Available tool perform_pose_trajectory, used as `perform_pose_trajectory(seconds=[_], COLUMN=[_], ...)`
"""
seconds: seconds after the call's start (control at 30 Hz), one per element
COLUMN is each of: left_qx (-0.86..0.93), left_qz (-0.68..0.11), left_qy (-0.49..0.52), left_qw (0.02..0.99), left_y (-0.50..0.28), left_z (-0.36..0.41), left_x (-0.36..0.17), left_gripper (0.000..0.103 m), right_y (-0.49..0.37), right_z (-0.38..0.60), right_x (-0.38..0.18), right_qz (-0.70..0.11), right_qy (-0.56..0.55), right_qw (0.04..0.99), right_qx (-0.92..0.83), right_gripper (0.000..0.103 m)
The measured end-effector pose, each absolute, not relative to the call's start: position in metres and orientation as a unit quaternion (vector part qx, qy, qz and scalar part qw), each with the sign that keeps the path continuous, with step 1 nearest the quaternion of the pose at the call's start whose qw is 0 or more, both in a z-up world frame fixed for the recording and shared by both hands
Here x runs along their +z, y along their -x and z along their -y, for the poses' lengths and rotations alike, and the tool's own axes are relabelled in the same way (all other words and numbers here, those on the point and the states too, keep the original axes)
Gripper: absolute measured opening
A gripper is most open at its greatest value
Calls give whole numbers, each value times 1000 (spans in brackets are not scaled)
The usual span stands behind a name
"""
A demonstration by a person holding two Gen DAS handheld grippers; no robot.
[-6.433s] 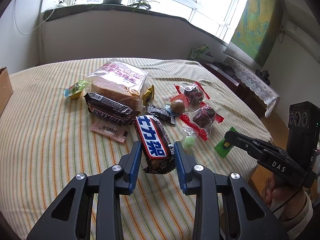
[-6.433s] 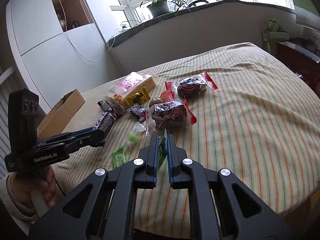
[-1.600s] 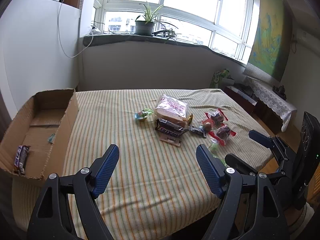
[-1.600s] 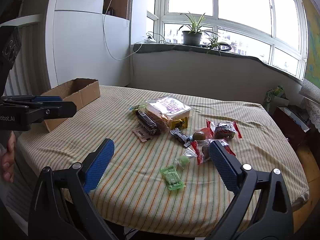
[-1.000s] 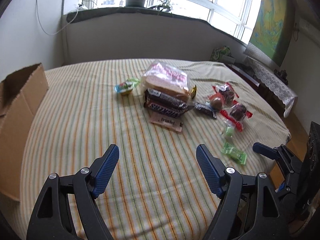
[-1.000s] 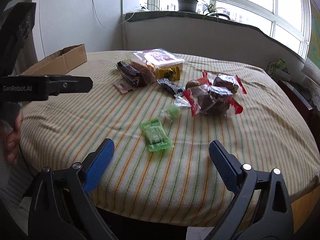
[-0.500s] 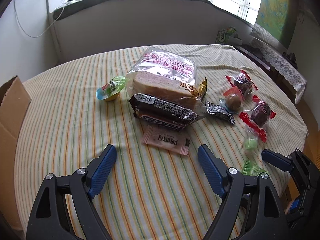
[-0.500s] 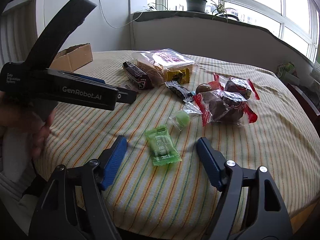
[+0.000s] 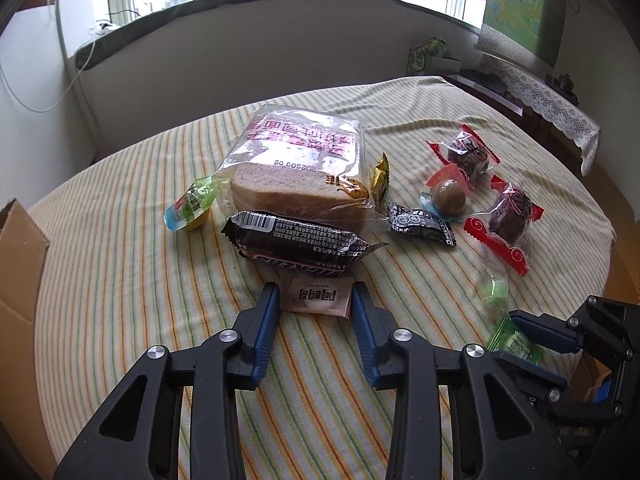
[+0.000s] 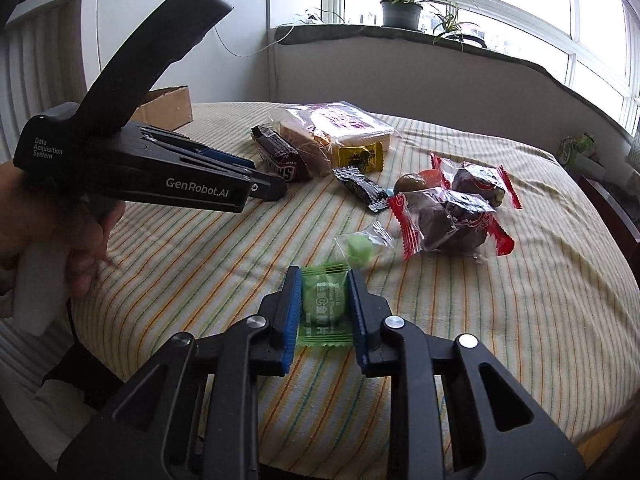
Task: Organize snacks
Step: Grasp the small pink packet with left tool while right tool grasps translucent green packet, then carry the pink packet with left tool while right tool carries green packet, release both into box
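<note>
Both tools are at the pick-up step. The left gripper [image 9: 314, 300] has just been closing, and its jaws now press the short ends of a pink packet [image 9: 316, 295] lying flat below the chocolate bar [image 9: 298, 243], long axis crosswise between them. The right gripper [image 10: 325, 294], also just closing, clamps the long sides of a green candy [image 10: 323, 307], which points away; how firm that hold is seems unclear. Next, lift both and carry them to the cardboard box [image 10: 166, 109].

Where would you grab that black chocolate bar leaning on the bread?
Probably across the black chocolate bar's narrow width near its middle, coming down from above on the near side. It lies long and flat, its far edge against the bagged bread, so only its long sides give opposed faces.
</note>
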State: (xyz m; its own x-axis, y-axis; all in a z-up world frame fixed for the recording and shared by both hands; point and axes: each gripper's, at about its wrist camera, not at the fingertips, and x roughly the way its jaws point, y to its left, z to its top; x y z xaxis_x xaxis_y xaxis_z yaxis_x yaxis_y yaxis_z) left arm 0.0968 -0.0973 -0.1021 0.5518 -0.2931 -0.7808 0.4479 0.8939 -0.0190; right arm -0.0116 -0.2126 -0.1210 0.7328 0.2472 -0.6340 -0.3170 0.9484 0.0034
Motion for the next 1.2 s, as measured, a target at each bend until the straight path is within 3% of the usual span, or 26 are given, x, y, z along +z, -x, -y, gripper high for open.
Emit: perform_pose_trajectory(seconds=[0.5, 0.53, 1.2], left_qx=[-234, -235, -238], left_qz=[-415, -415, -397], left_qy=[-51, -50, 2], left_qw=[878, 877, 887], left_y=[-91, -90, -82], left_z=[92, 92, 70], left_x=[-94, -93, -80], left_gripper=[27, 15, 8], right_y=[17, 18, 28], right_z=[218, 218, 223], right_x=[-119, -117, -101], right_qz=[-322, -320, -302], right_qy=[35, 35, 35], right_qw=[934, 934, 943], right_qx=[153, 152, 133], right_gripper=[23, 23, 23])
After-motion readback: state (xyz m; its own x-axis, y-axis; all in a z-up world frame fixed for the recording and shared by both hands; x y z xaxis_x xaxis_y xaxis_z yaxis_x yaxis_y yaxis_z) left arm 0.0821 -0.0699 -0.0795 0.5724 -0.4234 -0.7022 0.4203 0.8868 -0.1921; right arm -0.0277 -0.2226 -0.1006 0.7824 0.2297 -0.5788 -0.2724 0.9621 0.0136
